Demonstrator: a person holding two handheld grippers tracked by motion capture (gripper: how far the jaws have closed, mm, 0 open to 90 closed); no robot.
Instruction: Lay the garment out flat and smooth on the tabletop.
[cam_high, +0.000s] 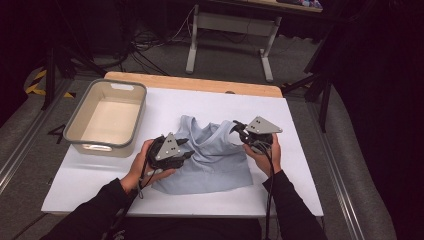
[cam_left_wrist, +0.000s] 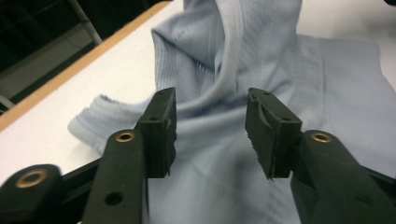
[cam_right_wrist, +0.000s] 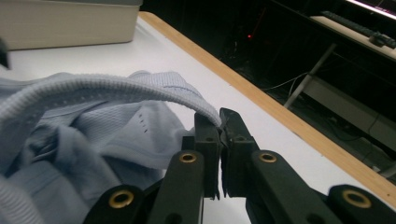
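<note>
A light blue sleeveless top (cam_high: 215, 162) lies crumpled in the middle of the white table sheet (cam_high: 85, 177). My right gripper (cam_high: 236, 127) is at the garment's right shoulder. In the right gripper view it (cam_right_wrist: 220, 115) is shut on the ribbed hem (cam_right_wrist: 116, 88) of the top, which is lifted into an arch. My left gripper (cam_high: 187, 151) rests at the garment's left side. In the left gripper view its jaws (cam_left_wrist: 212, 97) stand open just above the blue fabric (cam_left_wrist: 289, 60), and the pads press on nothing.
A beige plastic bin (cam_high: 80, 116) stands at the table's far left and shows behind the cloth (cam_right_wrist: 70, 28) in the right gripper view. The table's wooden far edge (cam_high: 195, 83) borders a dark floor with cables and a metal stand (cam_high: 192, 47).
</note>
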